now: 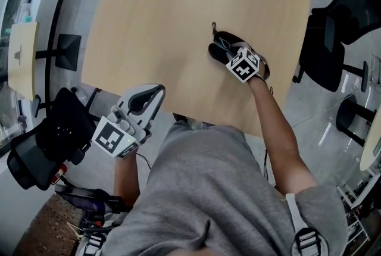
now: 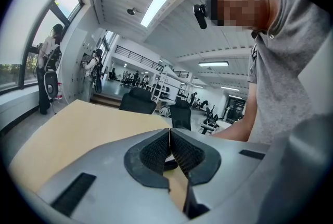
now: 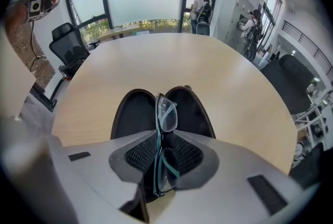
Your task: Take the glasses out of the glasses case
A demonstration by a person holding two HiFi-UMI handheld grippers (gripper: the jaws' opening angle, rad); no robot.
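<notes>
— Glasses (image 3: 166, 113): where are they?
— Folded and standing on edge between the two halves of the open glasses case (image 3: 132, 113) on the table (image 3: 218, 72). The right gripper (image 3: 158, 155) is clamped on them.
— And the left gripper (image 2: 170, 147)?
— It's at the table's near edge, its jaws pressed together with nothing between them.
</notes>
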